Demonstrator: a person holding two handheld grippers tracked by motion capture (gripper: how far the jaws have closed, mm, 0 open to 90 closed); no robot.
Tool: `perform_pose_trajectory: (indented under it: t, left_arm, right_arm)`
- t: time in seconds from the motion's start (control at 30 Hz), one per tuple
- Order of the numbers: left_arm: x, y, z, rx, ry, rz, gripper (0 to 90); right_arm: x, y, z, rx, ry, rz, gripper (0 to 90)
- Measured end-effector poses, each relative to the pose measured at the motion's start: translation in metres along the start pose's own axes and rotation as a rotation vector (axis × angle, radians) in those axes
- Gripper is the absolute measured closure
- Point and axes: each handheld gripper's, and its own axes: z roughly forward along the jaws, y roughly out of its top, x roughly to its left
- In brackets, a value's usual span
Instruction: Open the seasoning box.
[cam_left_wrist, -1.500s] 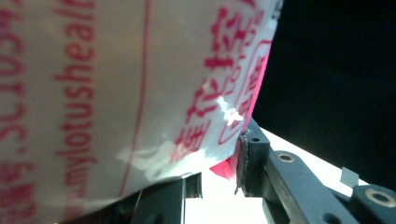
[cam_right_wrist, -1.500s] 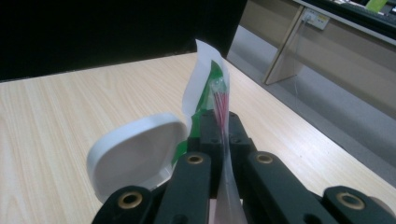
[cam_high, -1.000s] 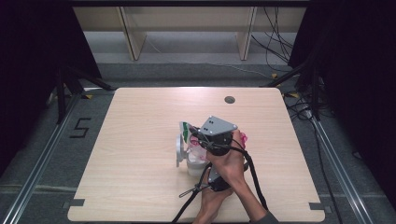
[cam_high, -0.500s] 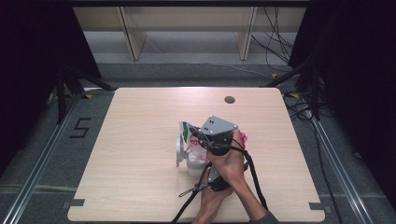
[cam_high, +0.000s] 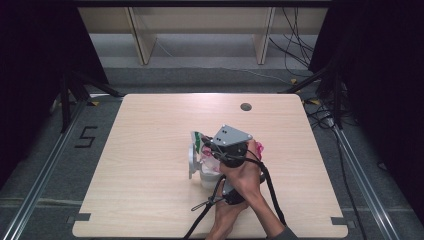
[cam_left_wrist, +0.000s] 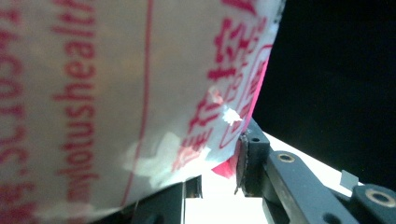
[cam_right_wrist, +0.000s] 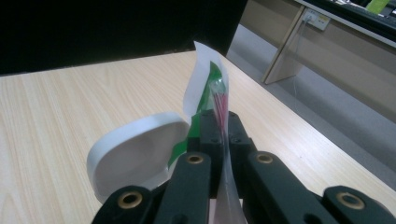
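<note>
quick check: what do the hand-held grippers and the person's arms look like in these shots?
Each hand-held gripper has two black jaws with brass-ringed screw holes. The upper one in the high view carries a grey three-cornered plate. Black cables trail toward the person. A dark sleeve edge shows.

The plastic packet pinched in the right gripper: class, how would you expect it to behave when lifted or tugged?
Probably floppy: the plastic packet bends and curls above the right gripper. Likely light, since one edge pinch holds it up. Possibly slippery, as its film looks glossy.
</note>
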Motion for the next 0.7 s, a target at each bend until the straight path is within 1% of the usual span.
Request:
perform_pose_trajectory:
  t: [0.03,0.07,0.1,0.17,0.23,0.27,0.3,0.33,0.37,0.4,0.47,0.5,0.53,0.57,0.6,0.7]
  left_arm:
    - [0.0001,-0.0008,0.0015,-0.019,-0.002,-0.007,74.4]
    - [-0.0006,-0.0008,0.0019,-0.027,-0.016,-0.015,74.4]
    - [-0.0002,-0.0002,0.001,-0.017,-0.016,-0.001,74.4]
    - [-0.001,0.0001,0.0026,-0.048,-0.037,-0.013,74.4]
    - [-0.0005,-0.0005,0.0032,-0.044,-0.037,-0.014,74.4]
    - [0.0,-0.0004,0.0017,-0.019,-0.027,-0.003,74.4]
    - [-0.0004,-0.0008,0.0032,-0.05,-0.04,-0.018,74.4]
    - [-0.0004,-0.0008,0.0032,-0.05,-0.04,-0.018,74.4]
    - [-0.001,-0.0001,0.0024,-0.041,-0.032,-0.017,74.4]
    - [-0.0005,0.0001,0.0026,-0.044,-0.037,-0.01,74.4]
    - [-0.0004,-0.0002,0.0031,-0.043,-0.038,-0.013,74.4]
    - [0.0003,-0.0003,0.0016,-0.017,-0.027,-0.001,74.4]
    - [0.0011,-0.0014,0.0028,-0.033,-0.031,-0.001,74.4]
    - [0.0004,-0.0014,0.0031,-0.045,-0.042,-0.013,74.4]
    - [0.0001,-0.0009,0.0031,-0.05,-0.046,-0.012,74.4]
    - [0.0009,-0.0008,0.0028,-0.042,-0.039,-0.009,74.4]
  right_arm:
    - [-0.0004,-0.0008,0.0008,0.008,0.002,0.0,89.8]
    - [-0.0007,-0.0011,0.0008,0.008,0.003,0.002,89.8]
    - [-0.0008,-0.001,0.0004,0.005,0.002,0.003,89.8]
    - [0.0,0.0005,-0.0012,0.001,0.002,0.006,89.8]
    - [0.0011,0.0009,-0.0009,0.007,-0.004,0.009,89.8]
    - [0.0018,0.0,-0.0003,0.014,-0.002,0.016,89.8]
    - [0.0003,-0.0006,0.0007,0.01,0.0,0.006,89.8]
    - [0.0003,-0.0006,0.0007,0.01,0.0,0.006,89.8]
    - [-0.0001,0.0,0.0,0.007,0.003,0.004,89.8]
    - [0.0003,0.0004,-0.0007,-0.001,0.004,0.004,89.8]
    - [0.0008,0.0007,-0.0007,0.005,0.003,0.003,89.8]
    - [0.0005,0.0002,-0.0001,0.004,0.002,-0.001,89.8]
    - [0.0004,-0.0005,0.0006,0.007,0.007,0.002,89.8]
    - [0.0001,-0.0008,0.0008,0.008,0.004,0.003,89.8]
    - [0.0005,-0.0005,0.0003,0.005,0.008,0.003,89.8]
    - [0.0007,0.0006,-0.0004,0.001,0.004,-0.002,89.8]
